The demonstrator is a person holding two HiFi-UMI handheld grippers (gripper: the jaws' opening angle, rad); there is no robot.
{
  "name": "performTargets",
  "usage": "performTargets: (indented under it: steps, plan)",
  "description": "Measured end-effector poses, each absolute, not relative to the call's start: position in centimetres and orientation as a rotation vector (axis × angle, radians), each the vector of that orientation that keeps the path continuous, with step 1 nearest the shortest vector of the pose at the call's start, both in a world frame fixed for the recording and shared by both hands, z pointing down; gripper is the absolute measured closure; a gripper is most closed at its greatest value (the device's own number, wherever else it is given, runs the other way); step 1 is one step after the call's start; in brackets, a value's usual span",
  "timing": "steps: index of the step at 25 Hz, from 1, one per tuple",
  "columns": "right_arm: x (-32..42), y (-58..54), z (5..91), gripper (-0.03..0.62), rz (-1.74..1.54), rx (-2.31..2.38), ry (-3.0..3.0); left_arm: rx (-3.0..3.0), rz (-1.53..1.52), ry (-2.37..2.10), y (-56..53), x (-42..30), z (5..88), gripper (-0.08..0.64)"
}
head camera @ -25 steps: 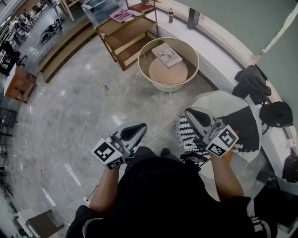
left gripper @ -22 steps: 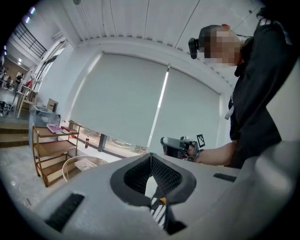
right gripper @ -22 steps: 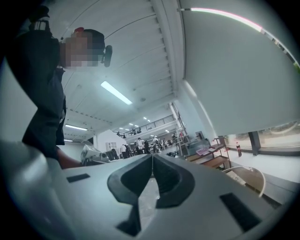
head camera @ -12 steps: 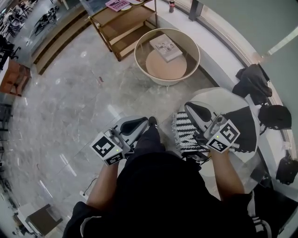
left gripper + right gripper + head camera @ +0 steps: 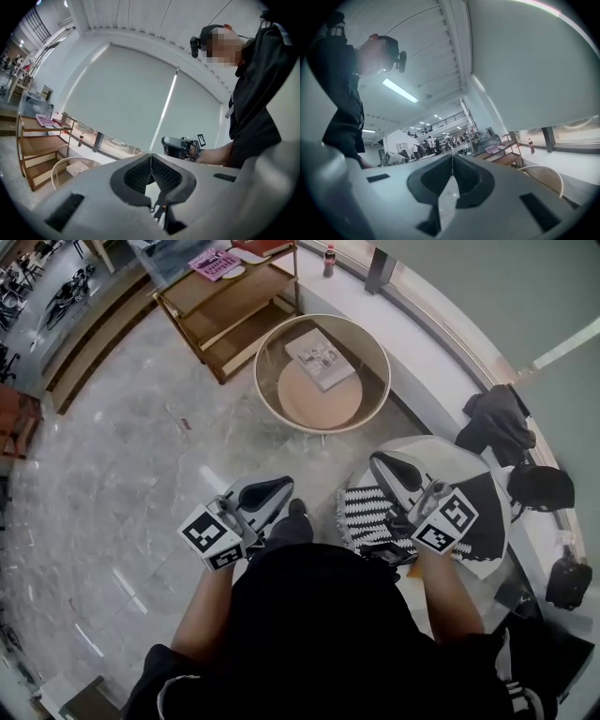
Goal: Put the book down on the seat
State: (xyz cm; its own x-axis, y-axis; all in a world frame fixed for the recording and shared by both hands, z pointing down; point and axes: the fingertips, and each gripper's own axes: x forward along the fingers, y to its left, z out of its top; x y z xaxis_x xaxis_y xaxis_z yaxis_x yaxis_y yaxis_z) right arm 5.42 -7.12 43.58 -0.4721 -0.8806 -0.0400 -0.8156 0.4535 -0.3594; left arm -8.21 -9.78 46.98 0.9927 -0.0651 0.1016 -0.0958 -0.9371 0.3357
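The book [image 5: 322, 357] lies flat inside a round beige tub table [image 5: 272, 348]; in the left gripper view the book [image 5: 77, 168] shows low at the left. Neither gripper touches it. My left gripper [image 5: 281, 487] is held over the floor in front of the person, shut and empty, its jaws [image 5: 151, 157] pressed together. Over a round white and black seat [image 5: 441, 451] with a zigzag cushion [image 5: 367, 515], my right gripper [image 5: 382, 463] is likewise shut with nothing in it [image 5: 453, 157]. The left gripper view also catches the right gripper [image 5: 176, 146].
A wooden shelf unit [image 5: 225, 296] with a pink item stands behind the round table. A bottle [image 5: 328, 259] stands on the white ledge along the window. Dark bags [image 5: 497, 418] lie on the ledge to the right. The person's foot [image 5: 298, 510] shows between the grippers.
The person has stepped forward, so the round table and seat sit nearer and lower in view. A foot now shows between the grippers. Both grippers stay shut and empty.
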Motion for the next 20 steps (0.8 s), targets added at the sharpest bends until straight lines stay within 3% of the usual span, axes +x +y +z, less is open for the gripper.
performTargets:
  steps: [20]
  plan:
    - [15.4, -23.5, 43.5, 0.563, -0.45, -1.564, 2.368, 2.669, 0.12, 0.061, -25.5, 2.5, 51.5, 0.535]
